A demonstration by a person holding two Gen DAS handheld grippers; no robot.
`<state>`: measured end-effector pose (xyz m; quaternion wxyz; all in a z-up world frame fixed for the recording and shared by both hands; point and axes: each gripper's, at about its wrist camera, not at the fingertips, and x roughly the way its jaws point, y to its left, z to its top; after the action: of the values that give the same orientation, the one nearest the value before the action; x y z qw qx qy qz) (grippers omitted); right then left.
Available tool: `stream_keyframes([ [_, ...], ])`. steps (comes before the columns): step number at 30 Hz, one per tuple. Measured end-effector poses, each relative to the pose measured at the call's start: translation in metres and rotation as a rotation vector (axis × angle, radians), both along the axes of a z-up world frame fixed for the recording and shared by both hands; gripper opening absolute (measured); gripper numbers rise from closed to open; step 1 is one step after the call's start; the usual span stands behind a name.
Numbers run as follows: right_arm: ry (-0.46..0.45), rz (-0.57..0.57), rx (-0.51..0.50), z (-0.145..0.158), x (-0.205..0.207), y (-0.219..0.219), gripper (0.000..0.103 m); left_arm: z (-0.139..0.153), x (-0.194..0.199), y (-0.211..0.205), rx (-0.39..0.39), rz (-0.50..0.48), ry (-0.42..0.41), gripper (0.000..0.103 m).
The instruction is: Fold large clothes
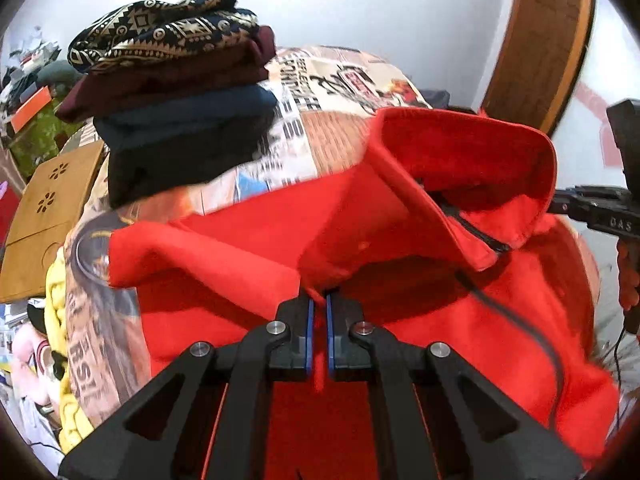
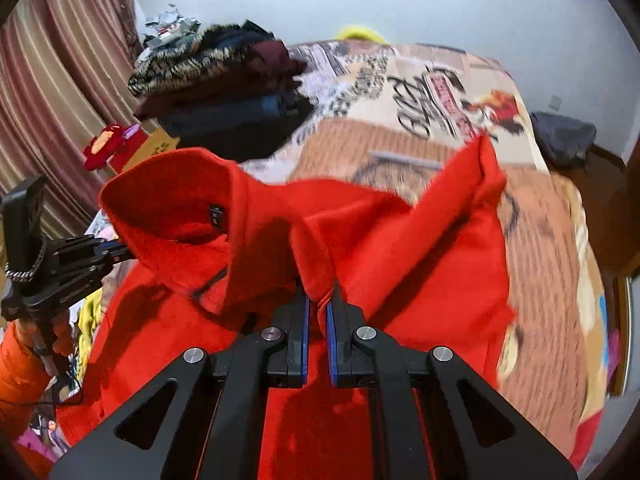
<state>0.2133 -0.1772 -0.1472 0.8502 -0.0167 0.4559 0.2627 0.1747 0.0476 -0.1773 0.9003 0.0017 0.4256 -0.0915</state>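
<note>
Red fleece jacket (image 1: 248,248) hangs pinched between both clenched grippers, left (image 1: 320,300) and right (image 2: 318,300).

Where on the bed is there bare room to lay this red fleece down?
The printed bedspread is bare between the red fleece and the far edge. The left is crowded by the pile of folded clothes.

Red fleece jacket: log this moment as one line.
item: red fleece jacket | left tool: shut on fabric | right tool: shut on fabric | surface: printed bedspread | folded stack: behind
</note>
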Motion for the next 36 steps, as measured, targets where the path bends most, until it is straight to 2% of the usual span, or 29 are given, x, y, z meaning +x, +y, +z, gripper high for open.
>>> stream_keyframes([
  [5,0.032,-0.03,0.013,-0.009,-0.019,-0.012,0.012,-0.018,-0.016,-0.005,0.048,-0.024,0.081,0.004],
  [9,0.035,-0.056,0.011,-0.007,-0.028,-0.022,0.013,-0.028,-0.021,0.011,0.013,0.006,0.138,0.004],
  [13,0.029,-0.082,-0.009,0.0,-0.033,-0.033,0.013,-0.024,-0.032,0.029,-0.02,0.059,0.136,0.005],
  [15,0.018,-0.105,-0.014,0.008,-0.029,-0.041,0.015,-0.017,-0.035,0.041,-0.01,0.104,0.115,0.01],
  [17,0.007,-0.127,0.001,0.016,-0.024,-0.048,0.022,-0.011,-0.034,0.053,-0.016,0.145,0.096,0.024],
  [19,-0.016,-0.158,0.021,0.026,-0.013,-0.055,0.039,-0.002,-0.027,0.072,-0.027,0.208,0.074,0.037],
  [21,-0.039,-0.187,0.034,0.033,-0.001,-0.059,0.047,0.004,-0.017,0.089,-0.038,0.267,0.061,0.041],
  [24,-0.031,-0.222,0.066,0.035,0.024,-0.064,0.052,0.007,-0.004,0.114,-0.104,0.324,0.053,0.048],
  [26,-0.005,-0.248,0.09,0.031,0.041,-0.067,0.053,0.003,0.006,0.133,-0.173,0.369,0.061,0.057],
  [30,0.082,-0.318,0.131,0.01,0.079,-0.077,0.068,-0.016,0.029,0.161,-0.288,0.426,0.104,0.058],
  [36,0.257,-0.405,0.157,-0.039,0.135,-0.09,0.068,-0.065,0.062,0.169,-0.395,0.42,0.233,0.058],
])
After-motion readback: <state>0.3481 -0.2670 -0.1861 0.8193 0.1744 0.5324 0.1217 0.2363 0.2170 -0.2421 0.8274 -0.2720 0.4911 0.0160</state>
